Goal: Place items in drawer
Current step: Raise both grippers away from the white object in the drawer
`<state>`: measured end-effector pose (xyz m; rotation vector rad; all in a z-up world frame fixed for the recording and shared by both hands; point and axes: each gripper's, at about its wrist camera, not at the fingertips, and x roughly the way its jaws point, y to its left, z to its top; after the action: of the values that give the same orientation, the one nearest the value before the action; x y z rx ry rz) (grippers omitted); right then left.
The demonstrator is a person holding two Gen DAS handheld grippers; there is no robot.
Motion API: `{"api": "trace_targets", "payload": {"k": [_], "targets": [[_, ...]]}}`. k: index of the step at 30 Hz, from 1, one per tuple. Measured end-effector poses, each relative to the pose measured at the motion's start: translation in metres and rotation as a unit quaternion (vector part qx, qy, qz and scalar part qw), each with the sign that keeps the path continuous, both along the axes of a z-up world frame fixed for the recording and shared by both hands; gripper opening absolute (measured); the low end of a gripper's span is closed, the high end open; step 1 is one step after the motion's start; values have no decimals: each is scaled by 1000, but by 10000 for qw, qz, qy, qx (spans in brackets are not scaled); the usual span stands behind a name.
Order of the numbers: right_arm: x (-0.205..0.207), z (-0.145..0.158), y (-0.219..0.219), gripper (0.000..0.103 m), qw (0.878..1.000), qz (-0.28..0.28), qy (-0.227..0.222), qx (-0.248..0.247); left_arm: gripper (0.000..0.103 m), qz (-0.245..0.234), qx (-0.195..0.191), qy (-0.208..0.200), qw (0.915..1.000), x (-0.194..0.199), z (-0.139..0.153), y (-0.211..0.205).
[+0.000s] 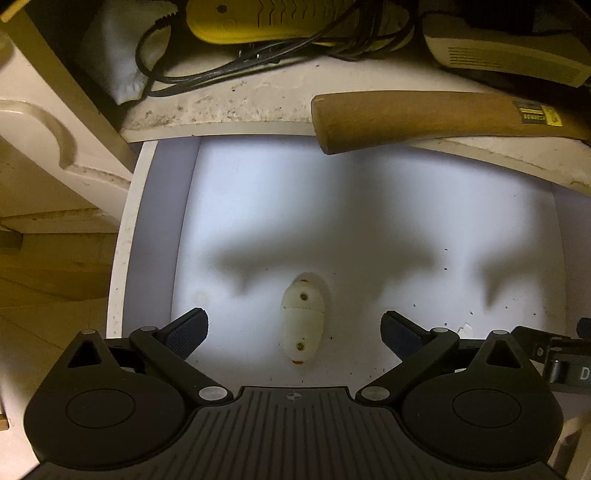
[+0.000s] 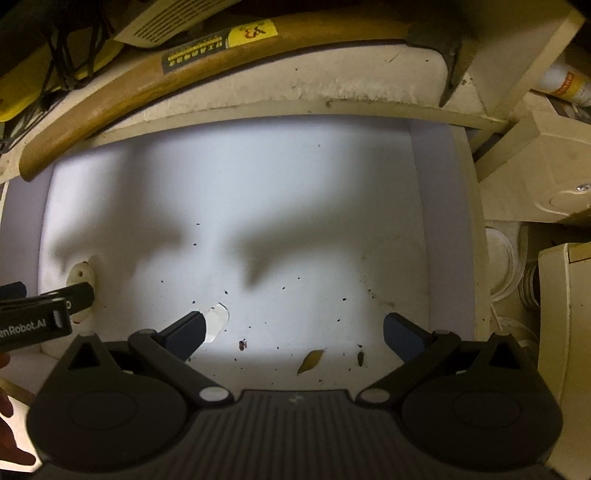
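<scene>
Spread wide and holding nothing, the left gripper [image 1: 294, 334] hangs over the open drawer [image 1: 155, 236], its dark pads framing a small cream oval fitting [image 1: 302, 320] on the white floor. That fitting lies straight ahead between the fingers, long axis running away from the camera, in line with the reach. Beyond the drawer's far edge, a wooden axe handle [image 1: 406, 118] rests on the shelf [image 1: 236, 99], its butt end jutting over the opening and its length running off to the right. A yellow device [image 1: 273, 18] wrapped in black cable [image 1: 177, 74] sits farther back.

From the right wrist, the right gripper [image 2: 294, 332] is likewise parted and empty above the drawer floor [image 2: 258, 192], where only a dry leaf [image 2: 312, 361], dark specks and a pale scrap [image 2: 218, 319] lie near its fingers. Overhead the handle arcs from lower left to upper right, its axe head [image 2: 439, 40] toward the right. By this judgement the butt end sits nearer the left gripper, the head nearer the right. Whether the oval piece is a placed item or a drawer fixture cannot be told.
</scene>
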<state>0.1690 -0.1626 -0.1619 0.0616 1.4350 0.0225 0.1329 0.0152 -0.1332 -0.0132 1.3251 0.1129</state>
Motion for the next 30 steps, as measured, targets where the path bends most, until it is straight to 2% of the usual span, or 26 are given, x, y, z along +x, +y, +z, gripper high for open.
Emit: {"api": "trace_targets", "payload": {"k": [4,8,18,30], "targets": [[-4,7,-1,103,10000,-34,-64,56,103,23,-15,-89,10000,5,-7,12],[-9,16,-2,103,9997,-86,-212,130,103,2,-35,-236,9997,4,0,11],[-21,33,-1,103,9988,-115,-421,218,103,-47,-71,-496,9987,-24,34,-2],[-38,61,-1,103,9956,-74,-907,216,103,-28,-79,-863,9962,-47,58,-6]]}}
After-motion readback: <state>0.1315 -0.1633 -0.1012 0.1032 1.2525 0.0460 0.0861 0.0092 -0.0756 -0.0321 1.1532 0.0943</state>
